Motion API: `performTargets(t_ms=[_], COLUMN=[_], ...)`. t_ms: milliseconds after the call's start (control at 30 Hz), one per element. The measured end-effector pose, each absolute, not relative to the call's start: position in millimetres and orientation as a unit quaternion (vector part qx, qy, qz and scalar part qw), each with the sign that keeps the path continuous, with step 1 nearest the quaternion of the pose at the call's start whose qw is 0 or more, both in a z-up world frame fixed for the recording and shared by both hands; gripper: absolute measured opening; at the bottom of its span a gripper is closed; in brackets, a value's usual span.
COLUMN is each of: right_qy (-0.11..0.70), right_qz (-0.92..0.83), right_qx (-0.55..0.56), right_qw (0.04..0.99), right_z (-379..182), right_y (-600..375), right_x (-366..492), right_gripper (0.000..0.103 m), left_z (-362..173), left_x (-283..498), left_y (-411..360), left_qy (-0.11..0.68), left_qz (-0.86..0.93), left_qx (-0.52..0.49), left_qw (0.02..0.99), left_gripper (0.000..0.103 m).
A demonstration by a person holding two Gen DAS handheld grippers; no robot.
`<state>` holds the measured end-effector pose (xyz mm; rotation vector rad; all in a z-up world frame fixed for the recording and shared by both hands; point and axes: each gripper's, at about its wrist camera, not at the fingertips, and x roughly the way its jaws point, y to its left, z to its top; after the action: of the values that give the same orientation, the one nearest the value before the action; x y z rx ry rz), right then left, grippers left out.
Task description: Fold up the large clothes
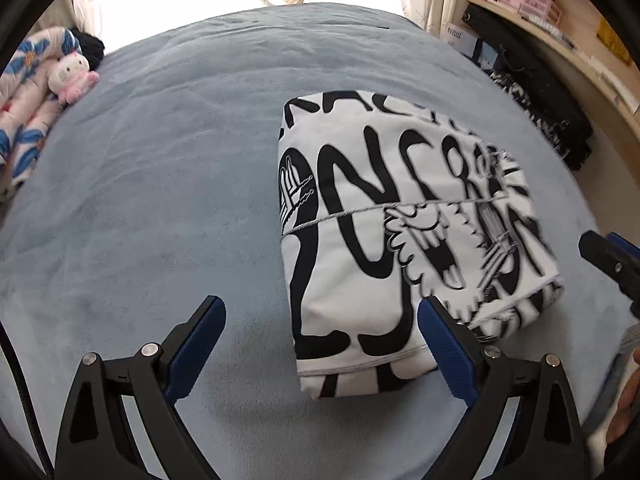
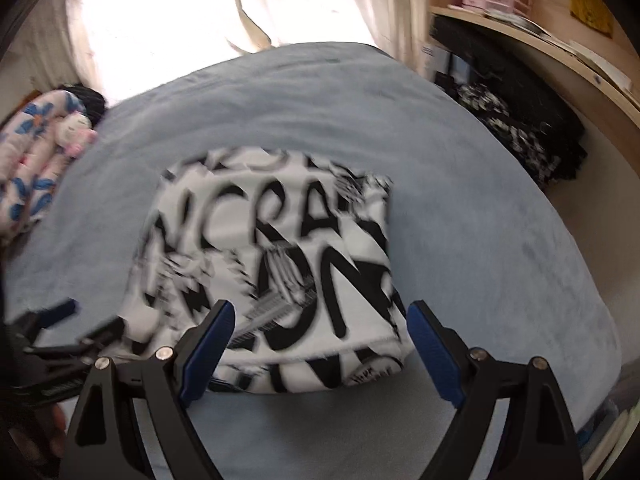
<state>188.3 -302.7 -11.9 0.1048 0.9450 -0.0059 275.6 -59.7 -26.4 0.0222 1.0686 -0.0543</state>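
Observation:
A white garment with bold black lettering [image 1: 400, 232] lies folded into a thick rectangle on the blue-grey bed cover [image 1: 160, 200]. My left gripper [image 1: 322, 312] is open and empty, above the fold's near left corner. The right gripper shows at the right edge of this view [image 1: 608, 256]. In the right wrist view the folded garment [image 2: 280, 264] is blurred and lies just ahead of my right gripper [image 2: 320, 316], which is open and empty above its near edge. The left gripper appears at the left of that view [image 2: 60, 336].
A floral quilt [image 1: 24, 120] and a pink plush toy [image 1: 72, 76] lie at the bed's far left. A wooden shelf with pink boxes [image 1: 532, 0] and dark bags [image 1: 532, 92] stands on the right. Bright curtains [image 2: 160, 20] hang behind the bed.

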Motion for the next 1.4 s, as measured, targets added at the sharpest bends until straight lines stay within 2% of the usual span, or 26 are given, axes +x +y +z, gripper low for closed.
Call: performTargets(t_ms=[133,300,600,833,967,1400], right_qy=[0.466,0.497,0.567,0.607,0.605,0.596], right_qz=[0.010,0.042,0.095,0.127,0.180,0.256], right_qx=[0.033,0.027,0.081,0.189,0.251,0.251], right_qw=[0.884,0.867,0.814,0.761,0.734,0.719], right_z=[9,8,-56,-122,-147,-174], right_y=[-302,-317,-365,-415,-423,-378], right_x=[204,232,277,299,304,320], right_gripper=[0.088,0.088,0.088,0.088,0.088,0.090], left_z=[-9,-1,-41,-84,-100,-134], left_x=[279,294,337,358,365,380], left_y=[-52,-40,-26,-26,-25,-37], left_qy=[0.508,0.516,0.559,0.589,0.593,0.590], left_qz=[-0.042,-0.050,-0.097,-0.147,-0.164,-0.189], left_qx=[0.000,-0.015,-0.082,-0.129,-0.157,-0.189], left_qw=[0.860,0.855,0.819,0.784,0.773,0.762], left_gripper=[0.096,0.096,0.096,0.096,0.097,0.103])
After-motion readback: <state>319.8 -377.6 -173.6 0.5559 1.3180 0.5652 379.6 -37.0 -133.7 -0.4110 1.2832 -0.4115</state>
